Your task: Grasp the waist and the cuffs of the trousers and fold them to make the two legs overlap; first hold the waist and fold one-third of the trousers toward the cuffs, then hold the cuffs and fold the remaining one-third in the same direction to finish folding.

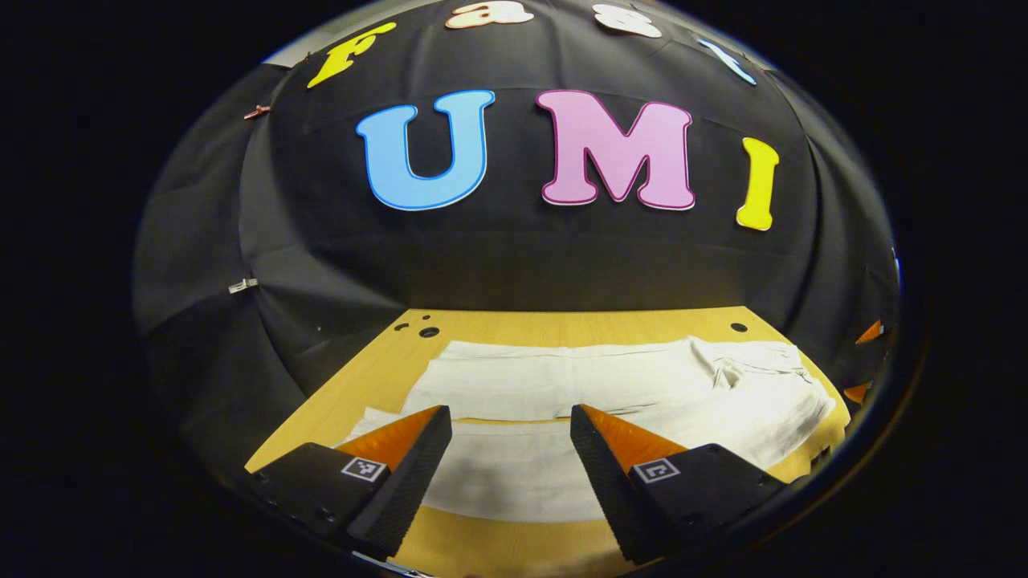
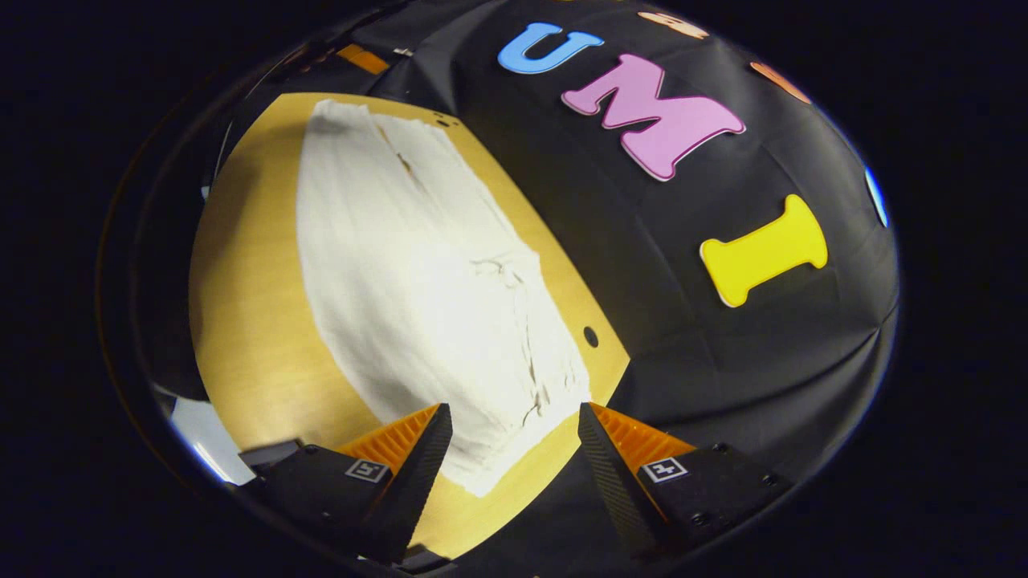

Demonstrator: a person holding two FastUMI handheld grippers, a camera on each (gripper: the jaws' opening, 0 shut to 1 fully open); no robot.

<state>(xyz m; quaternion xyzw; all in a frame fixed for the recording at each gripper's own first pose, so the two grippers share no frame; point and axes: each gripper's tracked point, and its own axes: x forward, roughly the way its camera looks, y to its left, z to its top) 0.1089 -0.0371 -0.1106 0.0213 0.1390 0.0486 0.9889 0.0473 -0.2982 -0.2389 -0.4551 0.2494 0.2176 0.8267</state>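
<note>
White trousers [image 1: 610, 401] lie flat on the wooden table [image 1: 498, 325], the two legs side by side and running to the left, the waist [image 1: 771, 385] at the right. My left gripper [image 1: 511, 417] hangs open above the near leg, nothing between its fingers. In the right gripper view the same trousers [image 2: 418, 289] stretch away from me, with the waist end [image 2: 514, 433] closest. My right gripper [image 2: 514, 413] is open just over that waist end, holding nothing.
The table has small round holes near its far corners [image 1: 428, 331] [image 2: 591, 336]. Black cloth walls close in behind and beside the table. A bare strip of wood runs along the table's near side [image 2: 249, 321].
</note>
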